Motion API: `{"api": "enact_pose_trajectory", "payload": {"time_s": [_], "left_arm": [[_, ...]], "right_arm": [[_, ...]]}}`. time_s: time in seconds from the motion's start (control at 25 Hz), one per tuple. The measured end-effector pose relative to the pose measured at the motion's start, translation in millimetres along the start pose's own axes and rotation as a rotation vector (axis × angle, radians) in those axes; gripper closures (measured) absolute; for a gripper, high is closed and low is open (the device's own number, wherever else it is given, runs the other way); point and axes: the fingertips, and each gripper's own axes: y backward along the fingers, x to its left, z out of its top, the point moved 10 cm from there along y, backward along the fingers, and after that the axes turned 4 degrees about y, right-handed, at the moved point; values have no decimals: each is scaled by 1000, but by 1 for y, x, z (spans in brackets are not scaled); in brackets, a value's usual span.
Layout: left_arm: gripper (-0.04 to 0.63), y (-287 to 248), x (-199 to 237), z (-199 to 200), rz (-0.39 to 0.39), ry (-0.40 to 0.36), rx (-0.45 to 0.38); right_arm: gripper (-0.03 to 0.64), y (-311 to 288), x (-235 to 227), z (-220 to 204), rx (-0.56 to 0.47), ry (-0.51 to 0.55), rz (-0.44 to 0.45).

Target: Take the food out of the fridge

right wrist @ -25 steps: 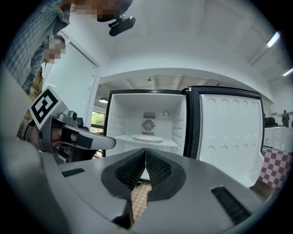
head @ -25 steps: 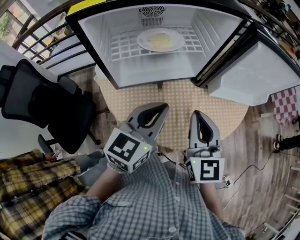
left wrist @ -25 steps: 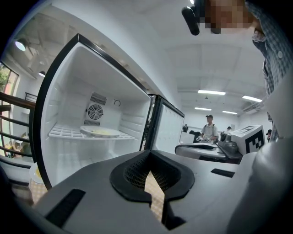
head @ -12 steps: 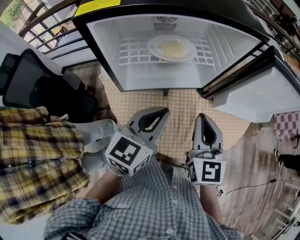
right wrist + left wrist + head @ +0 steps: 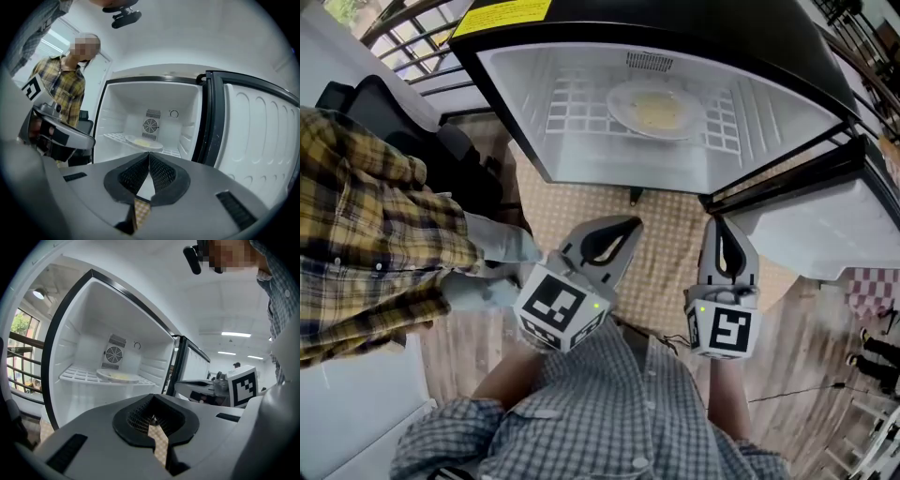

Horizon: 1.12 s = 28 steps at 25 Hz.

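White plate (image 5: 623, 103) sits centred on shelf (image 5: 572, 108) — fridge (image 5: 525, 103) walls well apart.

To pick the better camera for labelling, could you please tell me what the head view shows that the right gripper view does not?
Only the head view shows the yellow label on the fridge and the marker cube on the right gripper. Only the right gripper view shows the round dial beside the fan. Both show the plate on the wire shelf.
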Motion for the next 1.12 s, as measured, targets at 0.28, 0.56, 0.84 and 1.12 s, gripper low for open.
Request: {"api": "enact_pose_trajectory", "payload": {"time_s": [0.28, 0.56, 0.84, 1.12], "left_arm": [[589, 1, 0, 3, 85, 12, -31], [589, 7, 3, 3, 153, 29, -52], [589, 11, 2, 1, 190, 42, -60], [589, 18, 3, -2, 219, 54, -61]], "right_arm": [[607, -41, -10, 10, 20, 252, 22], [606, -80, 10, 22, 18, 628, 55], [604, -111, 29, 18, 28, 869, 121], [570, -131, 31, 16, 38, 952, 151]]}}
